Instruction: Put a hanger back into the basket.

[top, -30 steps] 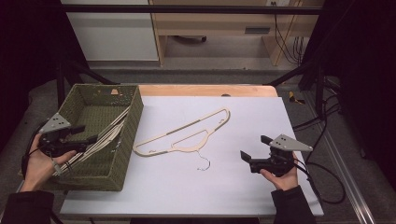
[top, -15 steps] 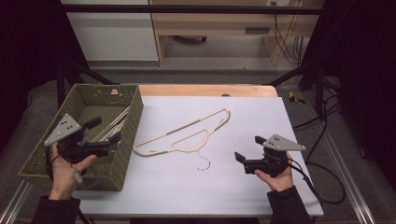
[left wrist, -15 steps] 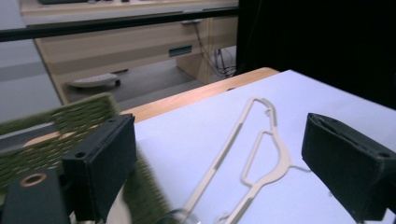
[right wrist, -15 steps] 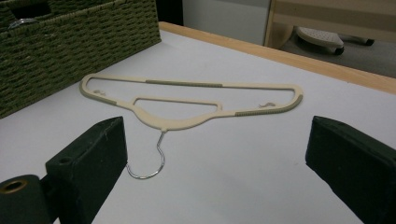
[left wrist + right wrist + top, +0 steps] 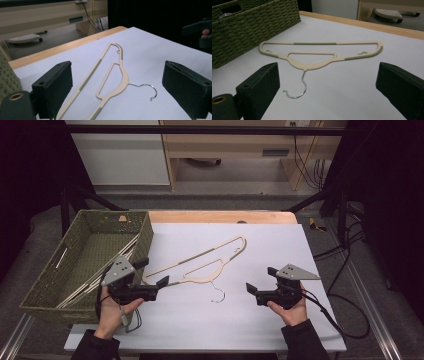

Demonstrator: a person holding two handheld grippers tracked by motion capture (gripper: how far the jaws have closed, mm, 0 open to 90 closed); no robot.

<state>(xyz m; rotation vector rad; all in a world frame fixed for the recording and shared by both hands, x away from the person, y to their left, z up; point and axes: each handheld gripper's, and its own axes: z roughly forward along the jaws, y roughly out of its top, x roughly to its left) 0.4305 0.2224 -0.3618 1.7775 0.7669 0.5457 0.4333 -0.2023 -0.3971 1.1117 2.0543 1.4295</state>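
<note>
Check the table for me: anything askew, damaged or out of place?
Nothing looks damaged. One cream hanger lies flat and diagonal on the white table, outside the woven basket where other hangers rest. Both grippers' jaws stand open around nothing.

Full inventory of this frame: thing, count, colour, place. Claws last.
hanger: 1, cream with a metal hook, flat on the table, mid.
basket: 1, olive woven, table's left end, more hangers inside, count unclear.
table: 1, white top, wood far edge.
left claw: 1, black, jaws open, empty, beside the basket, aimed at the hanger.
right claw: 1, black, jaws open, empty, right of the hook.
</note>
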